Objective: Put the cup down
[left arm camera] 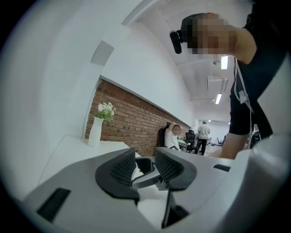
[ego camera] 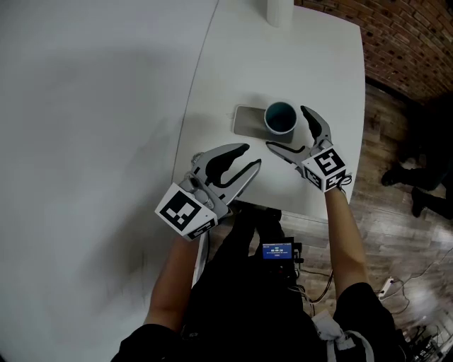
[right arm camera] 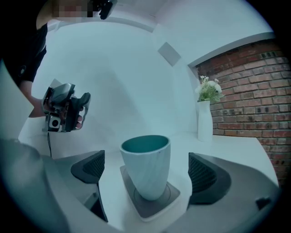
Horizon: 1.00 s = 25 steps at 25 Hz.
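Observation:
A pale cup [ego camera: 280, 117] with a teal inside stands upright on a grey square coaster [ego camera: 246, 121] on the white table [ego camera: 318, 63]. My right gripper [ego camera: 286, 127] is open, one finger on each side of the cup, pads clear of it. In the right gripper view the cup [right arm camera: 146, 166] rests on the coaster [right arm camera: 152, 205] between the wide-spread pads [right arm camera: 91, 166] of the right gripper [right arm camera: 148, 172]. My left gripper [ego camera: 252, 155] hangs open to the left of the cup over the table's near edge, nothing between its fingers [left arm camera: 123, 167].
A white vase with flowers [right arm camera: 204, 120] stands at the table's far end, also in the head view [ego camera: 279, 10]. A white wall runs along the table's left side. Right of the table lie wooden floor [ego camera: 386, 141] and a brick wall [ego camera: 410, 35]. People sit in the distance [left arm camera: 173, 136].

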Tool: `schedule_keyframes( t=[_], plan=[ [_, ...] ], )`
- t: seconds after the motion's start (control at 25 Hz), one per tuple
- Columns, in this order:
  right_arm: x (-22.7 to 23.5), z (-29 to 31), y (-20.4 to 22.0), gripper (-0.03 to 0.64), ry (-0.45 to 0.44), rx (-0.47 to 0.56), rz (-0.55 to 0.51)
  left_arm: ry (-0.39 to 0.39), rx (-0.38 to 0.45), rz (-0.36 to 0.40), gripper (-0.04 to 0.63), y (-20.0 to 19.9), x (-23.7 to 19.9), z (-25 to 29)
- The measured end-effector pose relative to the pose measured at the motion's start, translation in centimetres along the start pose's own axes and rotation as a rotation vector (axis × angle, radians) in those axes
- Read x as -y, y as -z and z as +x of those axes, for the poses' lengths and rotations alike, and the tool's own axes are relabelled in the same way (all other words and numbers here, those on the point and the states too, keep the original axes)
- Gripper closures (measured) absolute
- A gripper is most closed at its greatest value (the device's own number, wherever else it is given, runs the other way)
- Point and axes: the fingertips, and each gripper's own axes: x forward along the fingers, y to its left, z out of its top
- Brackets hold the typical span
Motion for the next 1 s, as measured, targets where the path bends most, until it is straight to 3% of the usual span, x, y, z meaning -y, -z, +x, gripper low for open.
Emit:
schedule_keyframes(
  t=[0.36, 0.6, 1.0],
  plan=[
    [-1.3, -3.2, -1.3, 0.055, 0.034, -0.058, -0.024, -0.010, 0.025, -0.004, 0.455, 0.3, -0.4, -0.1],
    [-3.4, -5.3, -4.4, 0.297, 0.049, -0.013, -0.029, 0.009, 0.024, 0.001, 0.456, 0.2, -0.3, -0.3],
    [-7.3, -9.2, -7.7, 0.579, 0.053, 0.025, 0.040, 0.038, 0.035, 0.020, 0.455, -1.7, 2.0, -1.7]
  ],
)
